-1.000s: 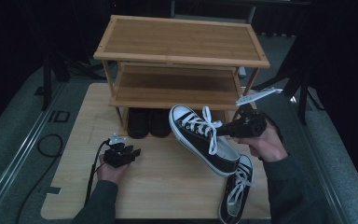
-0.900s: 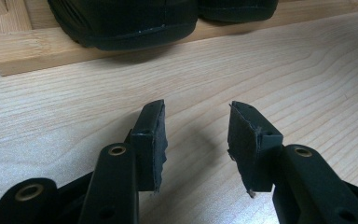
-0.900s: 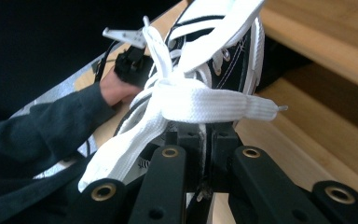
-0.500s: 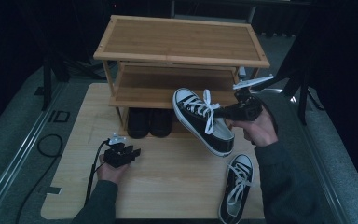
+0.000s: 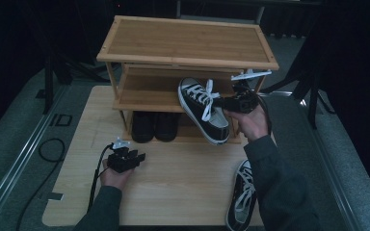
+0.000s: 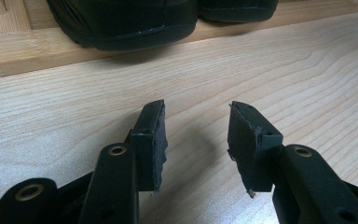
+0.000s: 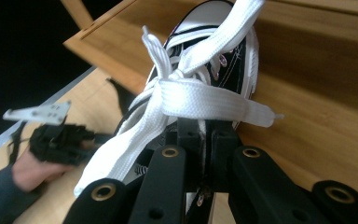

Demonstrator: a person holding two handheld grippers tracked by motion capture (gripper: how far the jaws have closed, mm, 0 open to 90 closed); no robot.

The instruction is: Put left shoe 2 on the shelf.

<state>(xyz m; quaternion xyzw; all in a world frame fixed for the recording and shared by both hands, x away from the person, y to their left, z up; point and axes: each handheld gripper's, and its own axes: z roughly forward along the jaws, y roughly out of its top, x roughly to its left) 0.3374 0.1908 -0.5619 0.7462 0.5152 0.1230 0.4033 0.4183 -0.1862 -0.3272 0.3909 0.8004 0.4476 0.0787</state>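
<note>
Right gripper clamped on black-and-white sneaker, fingers pinched narrow on the tongue and lace knot in right gripper view. Sneaker carried up and back from over the table toward the bamboo shoe rack since a second ago — now tilted in the air, toe pointing at the middle shelf, heel low in front of the bottom tier. Not yet resting on anything. Likely step: placing shoe on middle shelf; needs levelling and pushing in. Left gripper parked low on table, unmoved, fingers wide apart, nothing between them. Matching second sneaker lying on table near front edge — next to go. Pair of black shoes already on bottom tier.
</note>
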